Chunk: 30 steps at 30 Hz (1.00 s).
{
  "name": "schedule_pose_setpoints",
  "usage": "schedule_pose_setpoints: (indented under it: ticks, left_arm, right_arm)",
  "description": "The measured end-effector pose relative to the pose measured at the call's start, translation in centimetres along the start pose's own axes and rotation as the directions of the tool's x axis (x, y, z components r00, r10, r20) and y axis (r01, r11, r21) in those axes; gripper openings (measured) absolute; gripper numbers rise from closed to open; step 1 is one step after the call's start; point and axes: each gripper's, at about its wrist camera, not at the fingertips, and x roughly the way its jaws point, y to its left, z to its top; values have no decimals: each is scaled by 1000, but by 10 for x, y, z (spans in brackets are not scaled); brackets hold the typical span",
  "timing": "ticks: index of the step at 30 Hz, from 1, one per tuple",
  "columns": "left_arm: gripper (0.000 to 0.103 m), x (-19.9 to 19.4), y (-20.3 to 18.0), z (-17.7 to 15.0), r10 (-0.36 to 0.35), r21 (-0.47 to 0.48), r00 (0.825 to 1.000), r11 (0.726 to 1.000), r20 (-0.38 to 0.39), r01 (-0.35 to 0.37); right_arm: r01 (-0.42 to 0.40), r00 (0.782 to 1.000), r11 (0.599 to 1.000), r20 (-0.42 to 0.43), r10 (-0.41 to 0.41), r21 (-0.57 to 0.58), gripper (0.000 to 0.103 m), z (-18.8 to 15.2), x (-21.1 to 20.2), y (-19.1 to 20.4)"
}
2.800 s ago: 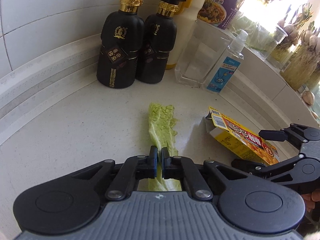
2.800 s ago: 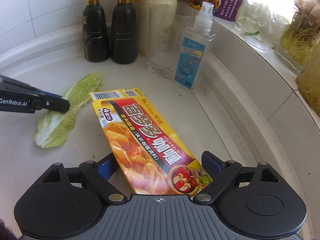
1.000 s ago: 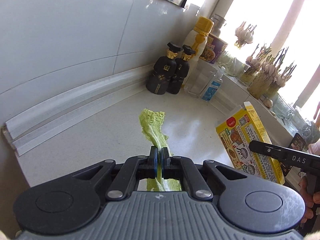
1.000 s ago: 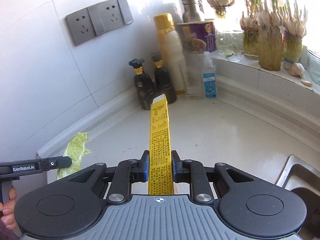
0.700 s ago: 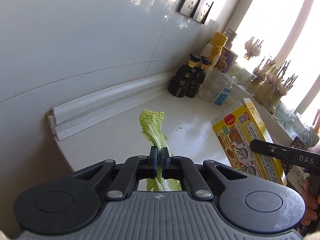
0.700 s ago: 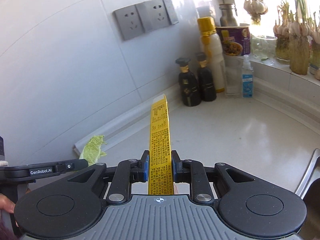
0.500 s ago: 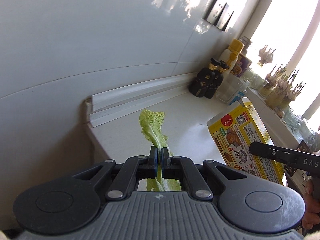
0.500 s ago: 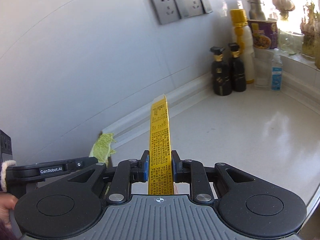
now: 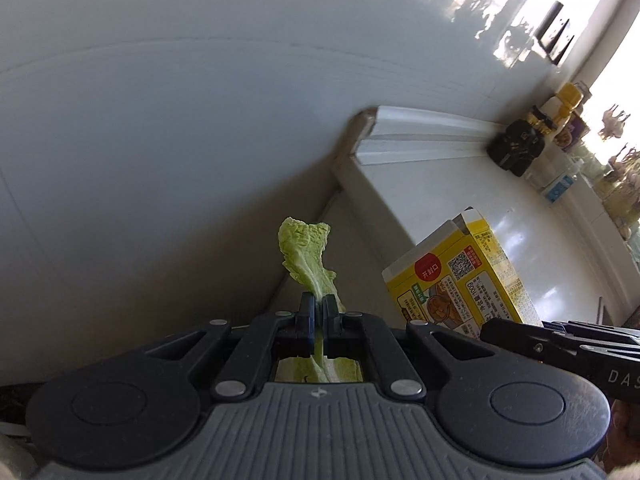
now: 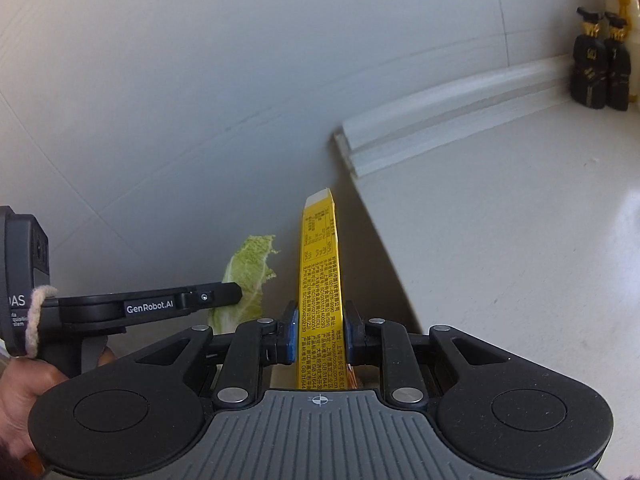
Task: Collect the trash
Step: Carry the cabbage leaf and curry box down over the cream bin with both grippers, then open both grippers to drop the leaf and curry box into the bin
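Two pieces held | your left hand-held gripper pinches the leaf | your right hand-held gripper clamps the yellow box | both point up-frame, past the desk edge; no bin seen.

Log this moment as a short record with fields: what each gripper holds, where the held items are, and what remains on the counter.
left gripper: shut on the pale green cabbage leaf
right gripper: shut on the narrow sides of the yellow printed cardboard box
position: both items held in the air, at or past the end of the white counter
on counter: two black bottles with gold collars at the far wall
bin: not in view
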Motion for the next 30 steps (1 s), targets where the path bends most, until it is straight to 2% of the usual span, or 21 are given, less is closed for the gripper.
schedule_pose_setpoints:
  ticks: [10,21,26,30]
  left_arm:
    - [3,22,53,-47,66,-58,992,996,-110,-73]
    - [3,65,81,-84,118,-76,969,988,-217,-137]
    - [3,86,94,-96,155,-87,953,979,-262,-183]
    - [3,101,103,-102,157,-91,944,977,-290,-190]
  right_arm:
    - [20,988,1000,-156,-17,20,21,-49,65,15]
    - [31,966,997,-257,-13,66,21,-88,119,9]
    - [61,944,995,-327,-31,83,21,-112,151,2]
    - [76,928,993,-371,-36,94,21,-124,180,-3]
